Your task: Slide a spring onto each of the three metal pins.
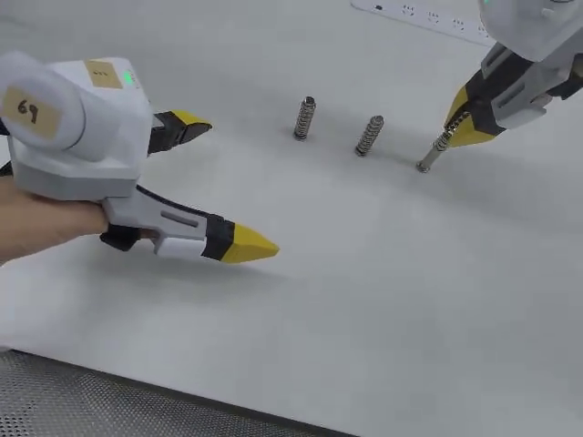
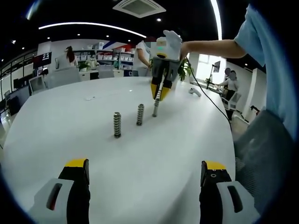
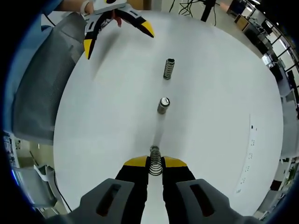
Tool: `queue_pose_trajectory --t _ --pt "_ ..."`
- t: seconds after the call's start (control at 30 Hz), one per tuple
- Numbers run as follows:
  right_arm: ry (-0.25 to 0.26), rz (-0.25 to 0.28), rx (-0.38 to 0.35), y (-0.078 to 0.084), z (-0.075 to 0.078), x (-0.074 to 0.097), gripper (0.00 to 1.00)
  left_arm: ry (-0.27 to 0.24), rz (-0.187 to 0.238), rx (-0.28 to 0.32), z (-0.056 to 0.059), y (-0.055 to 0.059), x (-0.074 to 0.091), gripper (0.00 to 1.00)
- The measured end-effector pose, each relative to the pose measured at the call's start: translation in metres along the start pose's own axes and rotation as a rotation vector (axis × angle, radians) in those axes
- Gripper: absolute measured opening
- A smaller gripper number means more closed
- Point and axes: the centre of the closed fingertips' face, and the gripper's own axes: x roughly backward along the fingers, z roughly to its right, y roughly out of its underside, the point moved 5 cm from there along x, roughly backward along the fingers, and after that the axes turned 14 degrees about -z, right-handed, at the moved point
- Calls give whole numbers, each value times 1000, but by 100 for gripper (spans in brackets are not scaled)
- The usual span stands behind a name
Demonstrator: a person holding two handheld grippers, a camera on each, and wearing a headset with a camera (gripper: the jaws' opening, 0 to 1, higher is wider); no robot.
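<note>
Three metal pins stand in a row on the white table. The left pin and the middle pin each carry a spring. The third pin leans, its lower part bare, and a spring sits over its top. My right gripper is shut on that spring. My left gripper hovers open to the left of the row, with nothing between its yellow fingertips. In the left gripper view the left gripper faces the sprung pins.
A white power strip lies at the table's far edge. The table's near edge meets a grey mesh surface at the bottom left. In the left gripper view, people and desks stand beyond the table.
</note>
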Motion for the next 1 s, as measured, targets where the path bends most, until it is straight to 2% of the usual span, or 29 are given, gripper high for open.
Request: queue_pose_trajectory --t 0.5,1.0 --pt "-22 -49 19 -4 -8 -23 8 -2 -1 18 -3 3 0 97" --pt "-31 -51 3 -6 -8 -28 8 -1 -7 22 -1 6 0 96"
